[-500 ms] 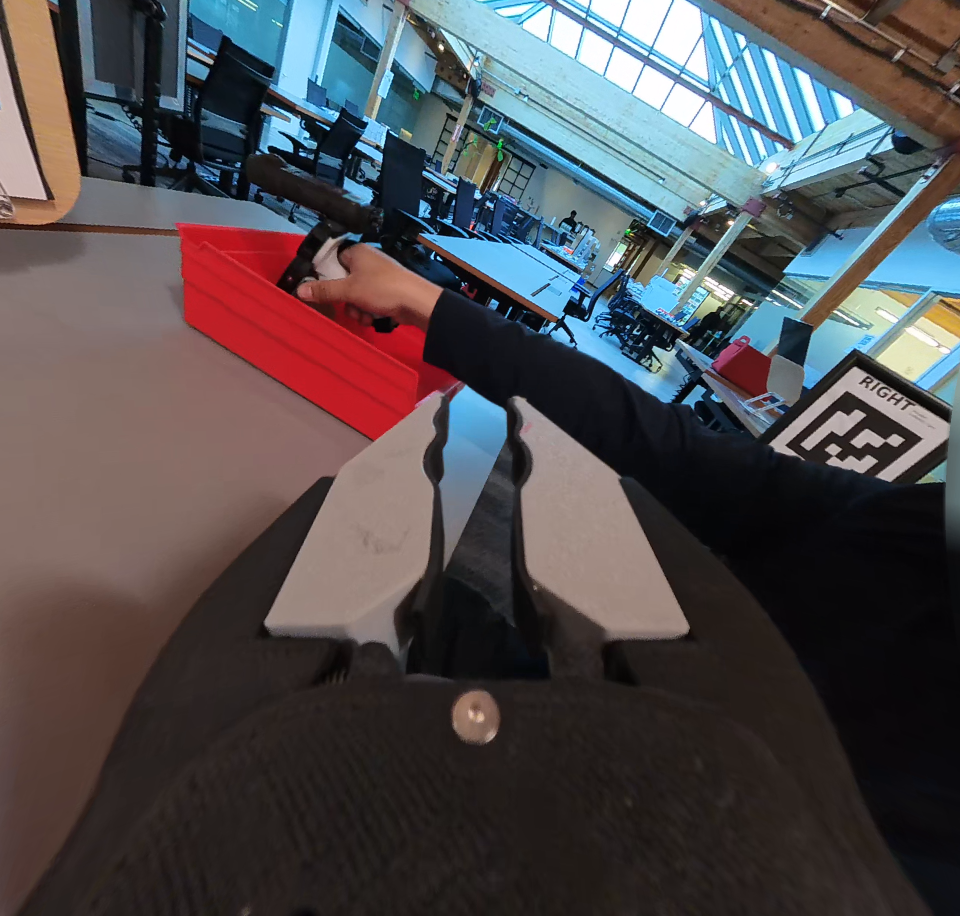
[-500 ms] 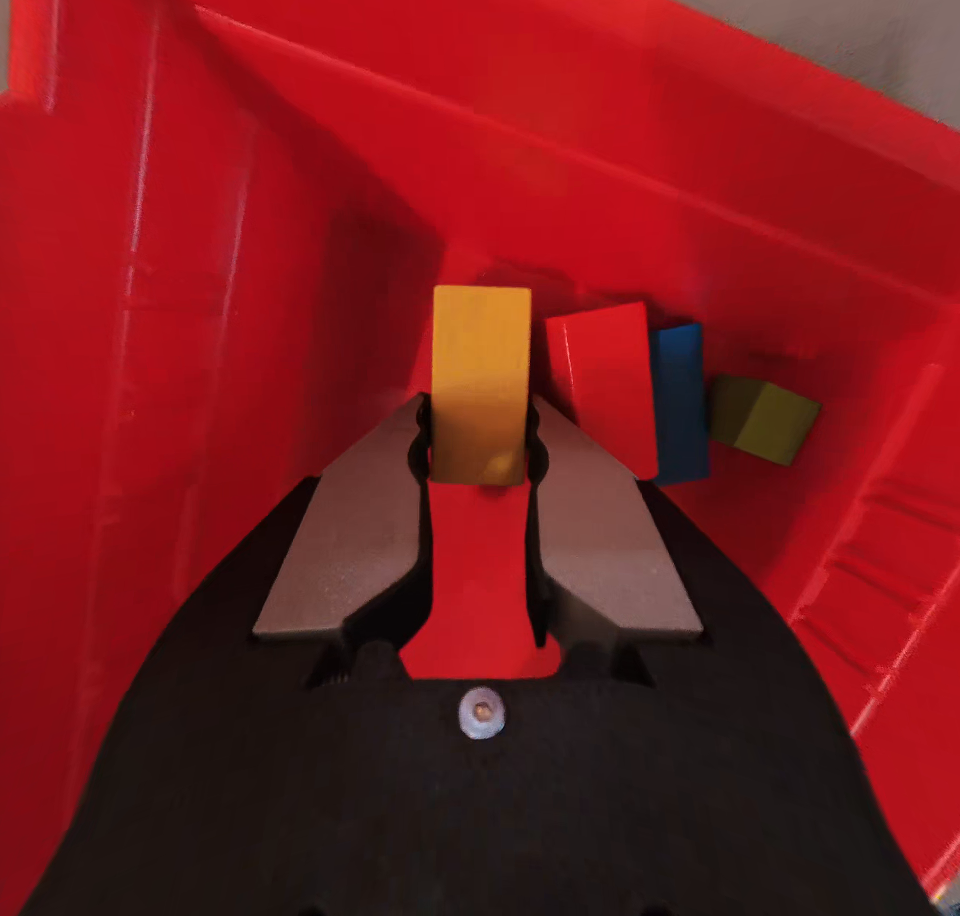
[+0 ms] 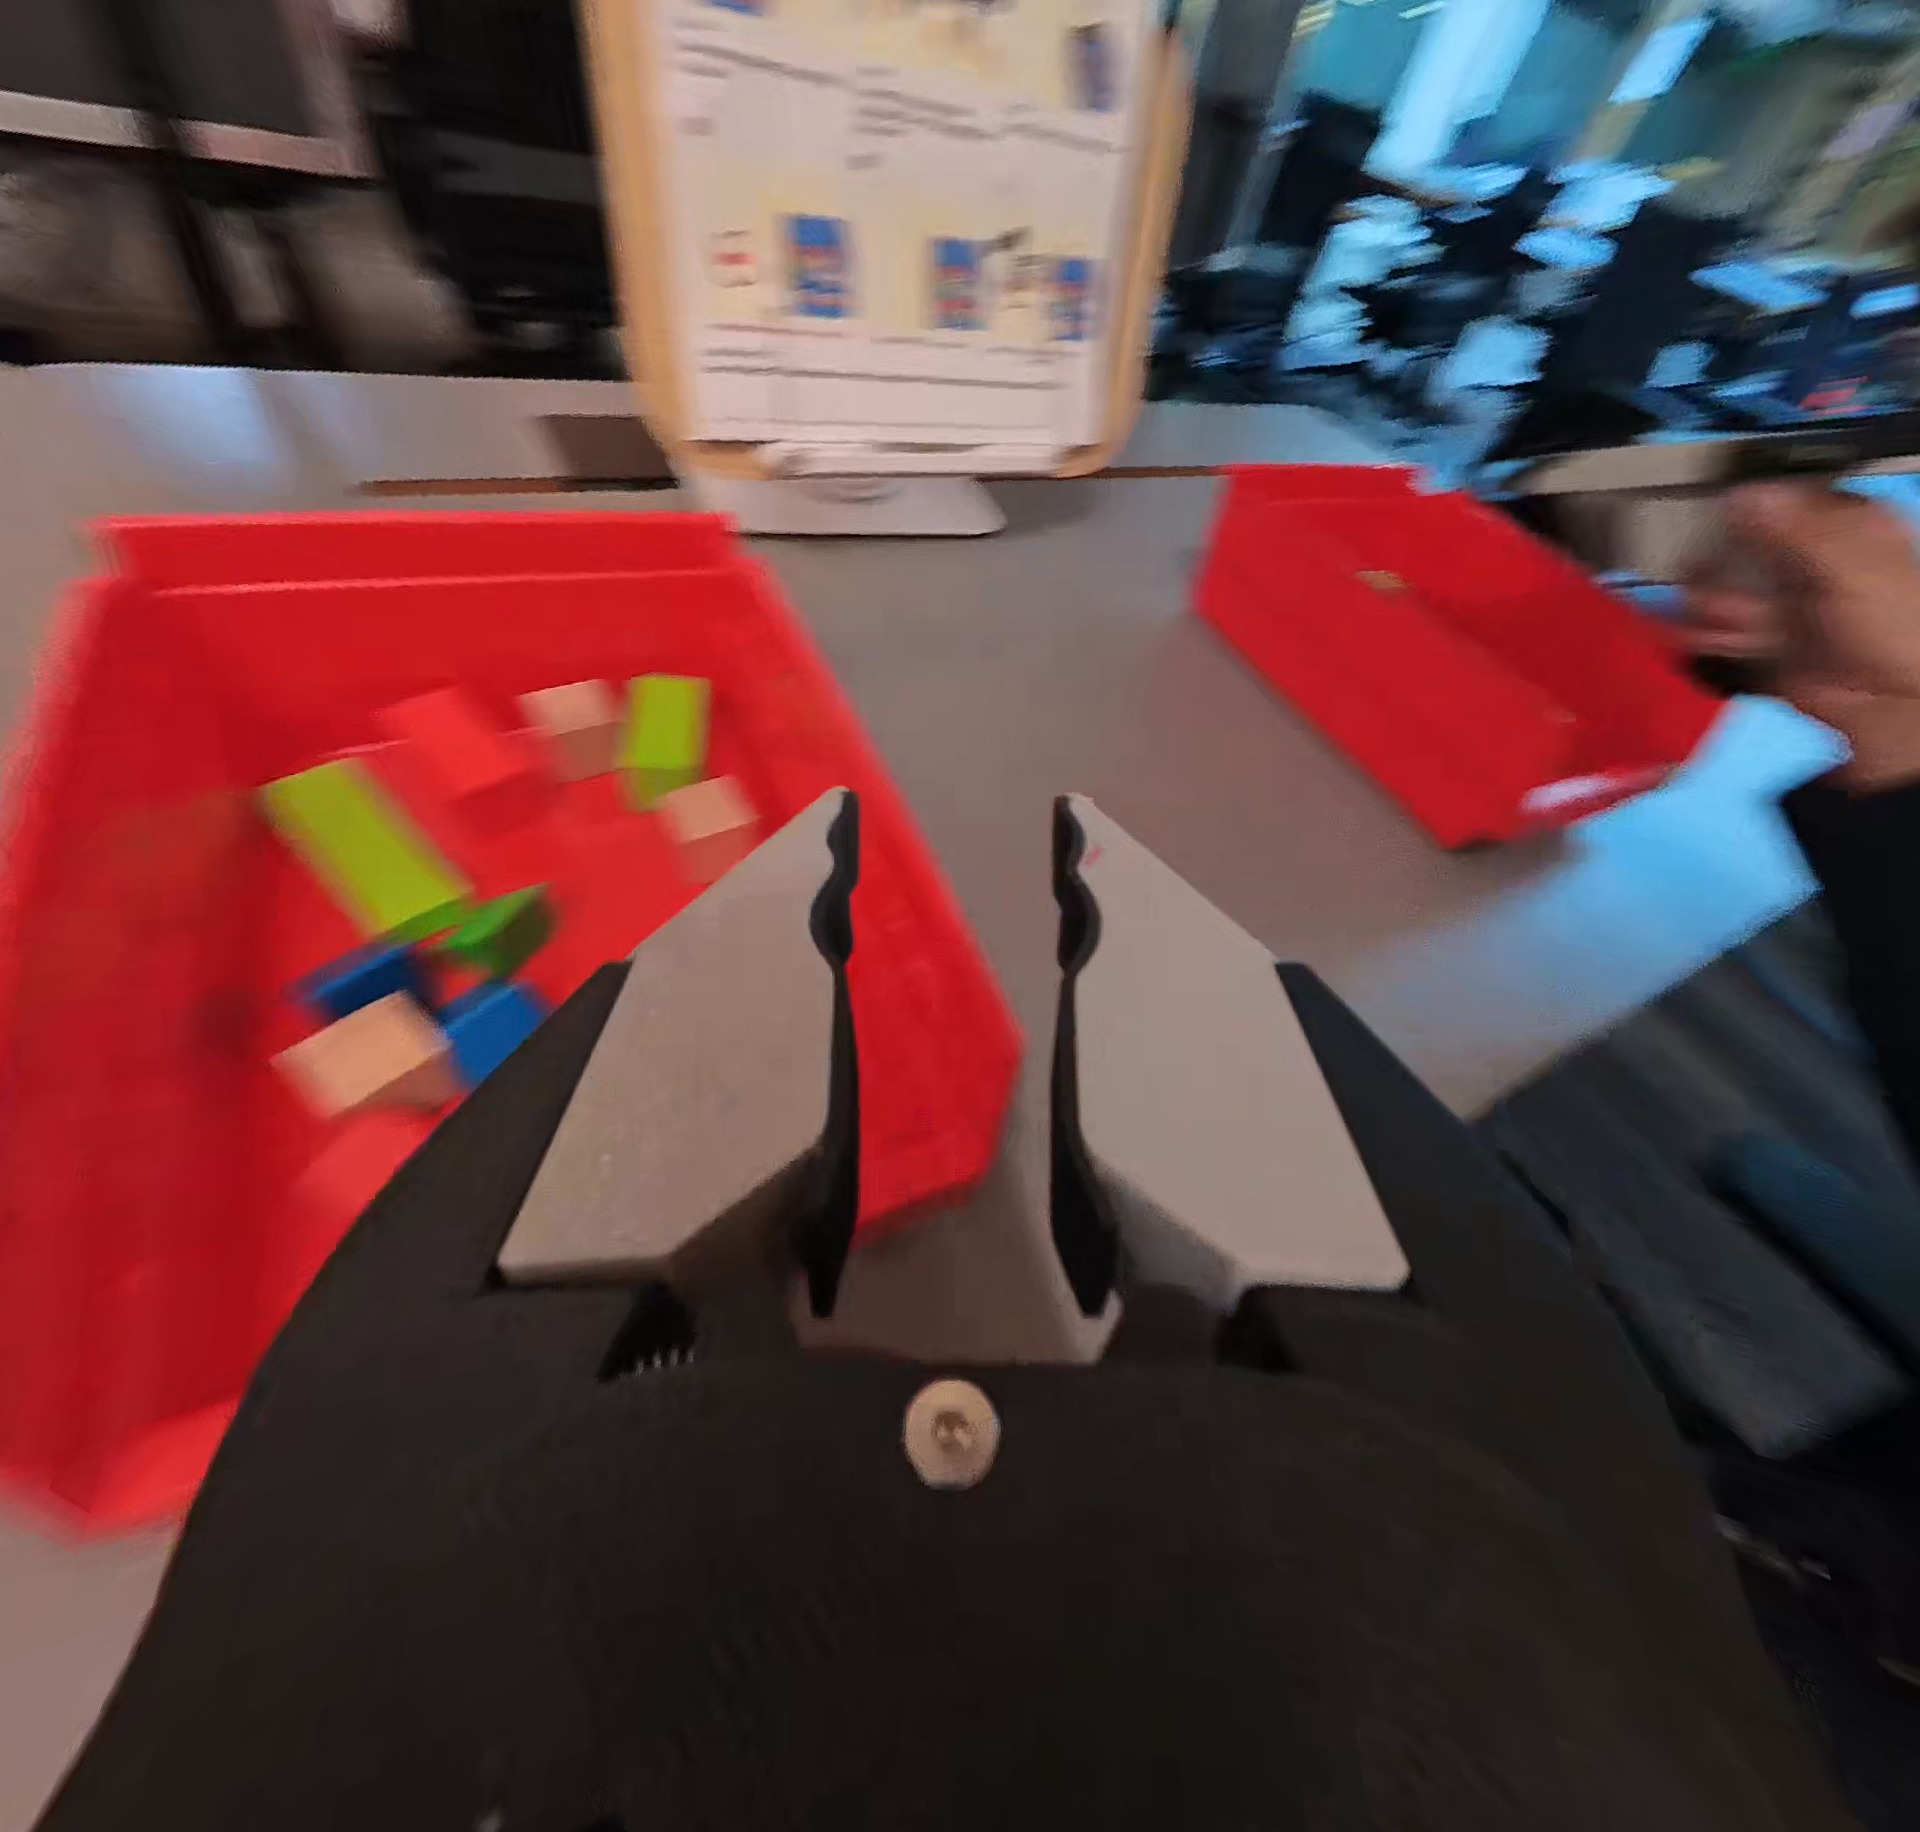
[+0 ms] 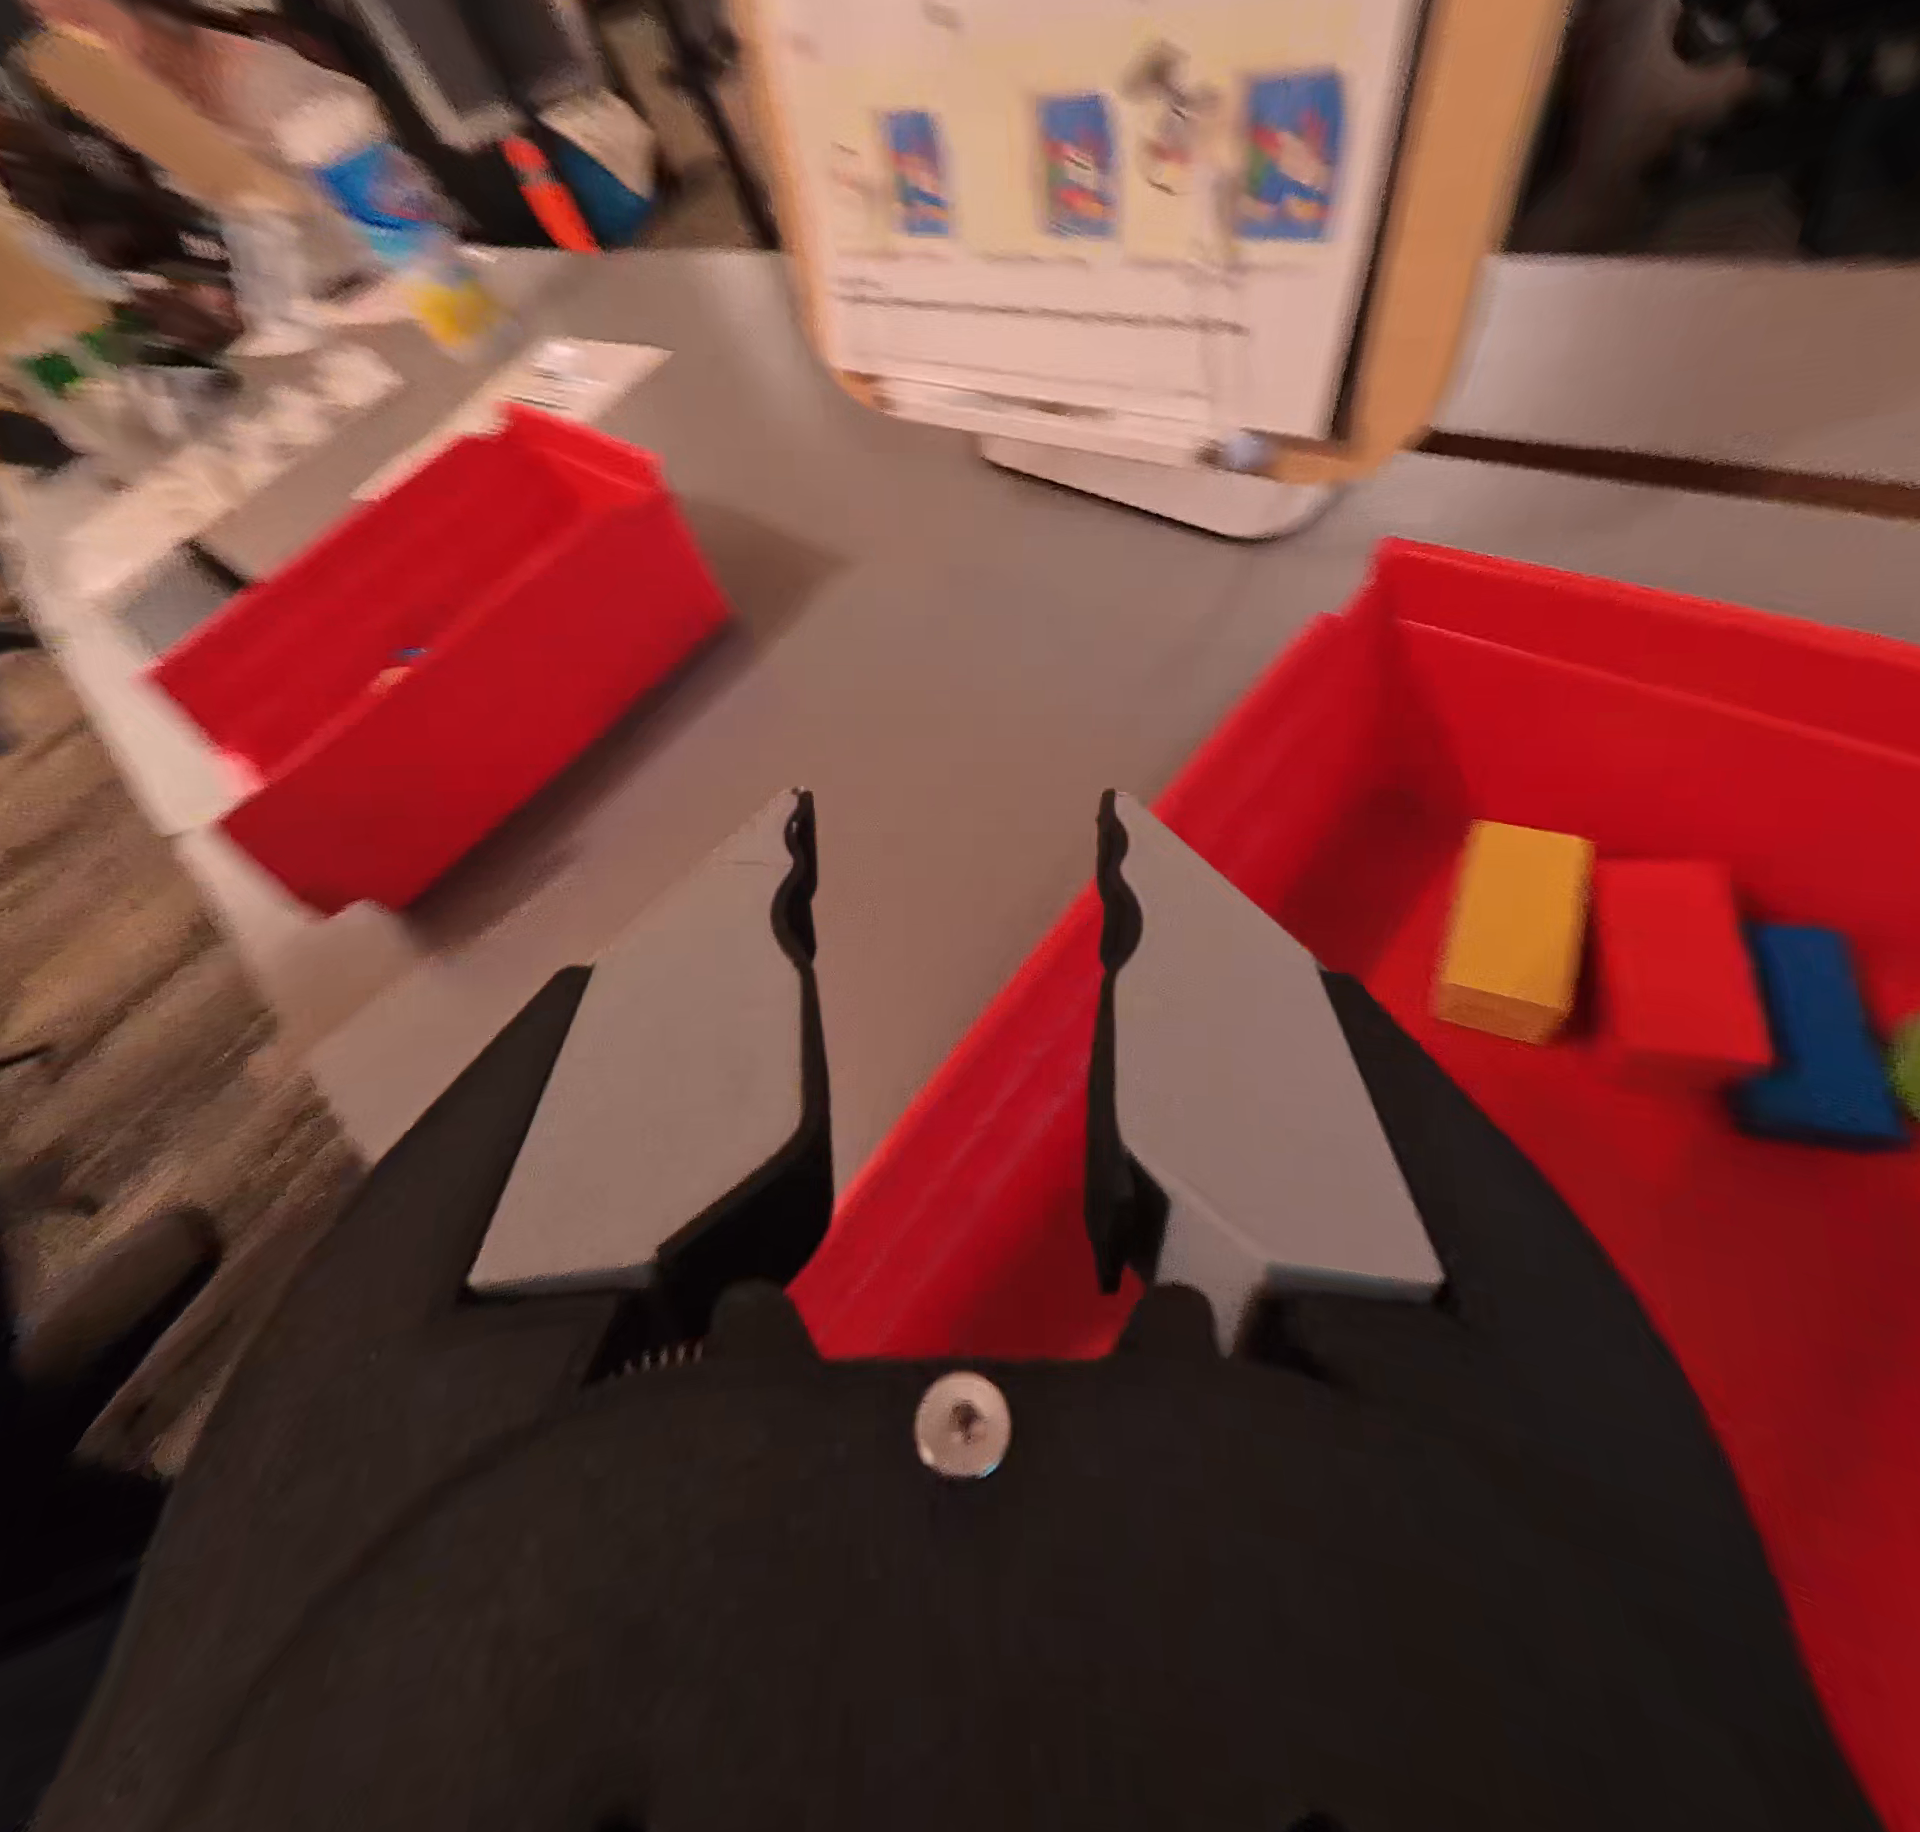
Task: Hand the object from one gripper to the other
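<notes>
- In the left wrist view, the left claw [image 3: 951, 826] hung spread and empty above the grey tabletop [image 3: 1039, 702], over the near corner of the left bin [image 3: 914, 951]
- That bin lay from 9 to 11 o'clock of the left claw and held a blurred jumble of green, blue, red and plain wooden blocks [image 3: 457, 878]
- The right bin [image 3: 1382, 722] sat at 2 o'clock, well apart, with a person's hand [image 3: 1829, 639] at its far end; motion blur hid whatever that hand carried
- In the right wrist view, the right claw [image 4: 956, 826] was also spread wide and gripped nothing, hanging over the near wall of the right bin [image 4: 1299, 743]
- The yellow block [image 4: 1512, 930] lay on that bin's floor at 2 o'clock of the right claw, its long axis running roughly 12 to 6, beside a red block [image 4: 1683, 972] and a blue block [image 4: 1813, 1039]
- The right claw looked much the nearer to the yellow block, so I judged the pick-up to be its job, with the handover not yet begun
- Only the right wrist view showed the yellow block clearly; only the left wrist view showed the contents of the left bin
</notes>
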